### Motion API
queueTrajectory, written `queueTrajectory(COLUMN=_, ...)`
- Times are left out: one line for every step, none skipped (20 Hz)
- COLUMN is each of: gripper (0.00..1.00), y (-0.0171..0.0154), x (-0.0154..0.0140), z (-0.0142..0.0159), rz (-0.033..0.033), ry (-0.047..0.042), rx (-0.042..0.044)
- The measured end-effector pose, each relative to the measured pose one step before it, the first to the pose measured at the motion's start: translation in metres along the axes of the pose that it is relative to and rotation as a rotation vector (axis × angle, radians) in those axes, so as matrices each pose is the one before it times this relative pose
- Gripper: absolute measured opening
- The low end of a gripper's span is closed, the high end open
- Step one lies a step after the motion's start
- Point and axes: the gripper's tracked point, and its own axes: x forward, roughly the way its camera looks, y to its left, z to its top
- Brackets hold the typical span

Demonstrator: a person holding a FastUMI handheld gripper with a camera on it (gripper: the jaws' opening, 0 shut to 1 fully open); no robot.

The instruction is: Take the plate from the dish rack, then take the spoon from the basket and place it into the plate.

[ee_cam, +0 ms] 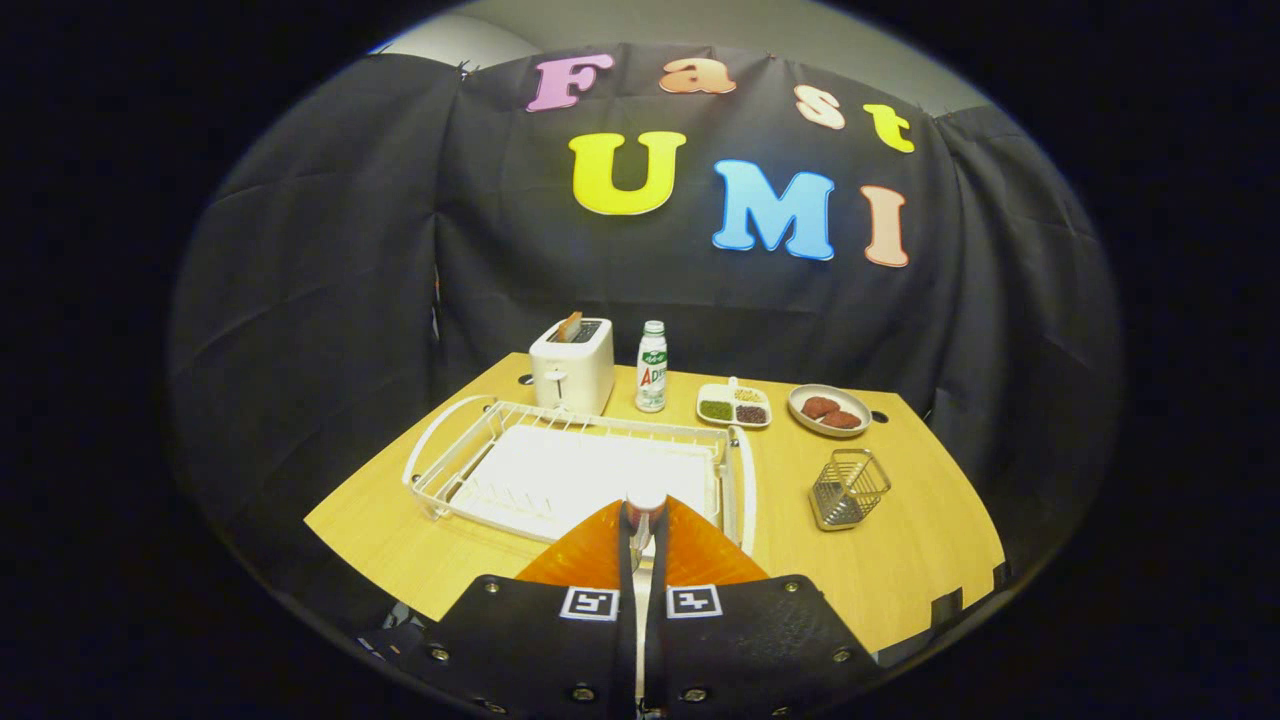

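Spoon [641, 535] pinched upright between jaws, over orange plate [585, 558].

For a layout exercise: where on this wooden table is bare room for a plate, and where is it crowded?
Bare wood: between the white wire dish rack and the metal wire basket, and before it. Crowded: the back row, white toaster to oval bowl. The gripper is shut on a slim utensil.

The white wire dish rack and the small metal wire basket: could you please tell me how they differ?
The white wire dish rack is wide and low, over a white tray; the small grey metal wire basket is narrow and tall. The rack lies just beyond the gripper, fingers close together; the basket stands apart, beside the rack. Both are open wirework on the wooden table.
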Motion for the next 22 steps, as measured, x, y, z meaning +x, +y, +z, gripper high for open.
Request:
queueTrajectory(gripper=0.03, y=0.00498, x=0.00022, z=-0.00699, rz=0.01773, ry=0.01047, rx=-0.00393)
queueTrajectory(gripper=0.03, y=0.00412, x=0.00153, z=-0.0074, rz=0.01511, ry=0.01026, rx=-0.00104)
queueTrajectory(gripper=0.03, y=0.00335, x=0.00132, z=-0.00719, rz=0.01521, ry=0.0117, rx=-0.00202)
queueTrajectory(gripper=0.03, y=0.00166, x=0.00164, z=-0.00599, rz=0.01029, ry=0.00734, rx=-0.00207)
queueTrajectory(gripper=0.03, y=-0.00039, x=0.00203, z=-0.00489, rz=0.00506, ry=0.00562, rx=-0.00082)
queueTrajectory(gripper=0.03, y=-0.00016, x=0.00167, z=-0.00505, rz=0.0048, ry=0.00593, rx=0.00093)
queueTrajectory(gripper=0.03, y=-0.00131, x=0.00201, z=-0.00468, rz=0.00192, ry=0.00875, rx=0.00011)
queueTrajectory(gripper=0.03, y=-0.00122, x=0.00206, z=-0.00372, rz=0.00271, ry=0.00742, rx=-0.00078)
queueTrajectory(gripper=0.03, y=-0.00004, x=0.00161, z=-0.00228, rz=0.00656, ry=0.0019, rx=-0.00031)
queueTrajectory(gripper=0.03, y=-0.00133, x=0.00237, z=-0.0036, rz=0.00134, ry=0.00353, rx=-0.00084)
queueTrajectory(gripper=0.06, y=-0.00324, x=0.00145, z=-0.00297, rz=-0.00306, ry=0.0061, rx=-0.0047)
queueTrajectory(gripper=0.06, y=-0.00172, x=0.00125, z=-0.00391, rz=-0.0012, ry=0.0077, rx=-0.00251)
queueTrajectory(gripper=0.08, y=-0.0007, x=0.00189, z=-0.00254, rz=0.00391, ry=0.0046, rx=0.00314)
queueTrajectory(gripper=0.09, y=-0.00136, x=0.00108, z=-0.00204, rz=0.00121, ry=0.00487, rx=0.00509)
queueTrajectory(gripper=0.08, y=-0.00252, x=0.0007, z=-0.00203, rz=-0.00505, ry=0.00614, rx=0.00717)
queueTrajectory(gripper=0.09, y=-0.00211, x=0.00229, z=-0.0034, rz=-0.00432, ry=0.00694, rx=0.00979)
queueTrajectory(gripper=0.11, y=-0.00332, x=0.00152, z=-0.003, rz=-0.00588, ry=0.00778, rx=0.00773)
queueTrajectory(gripper=0.11, y=-0.00079, x=0.00065, z=-0.00147, rz=0.00076, ry=0.00273, rx=0.00969)
queueTrajectory(gripper=0.13, y=-0.00313, x=0.00311, z=0.00019, rz=-0.00148, ry=-0.00134, rx=0.00728)
queueTrajectory(gripper=0.13, y=-0.00151, x=-0.00178, z=-0.00024, rz=0.00168, ry=0.00036, rx=0.0071)
queueTrajectory(gripper=0.13, y=-0.00118, x=0.00183, z=0.00067, rz=-0.00109, ry=-0.00308, rx=0.00446)
queueTrajectory(gripper=0.13, y=-0.00235, x=-0.00008, z=0.00022, rz=0.00083, ry=0.00158, rx=0.00331)
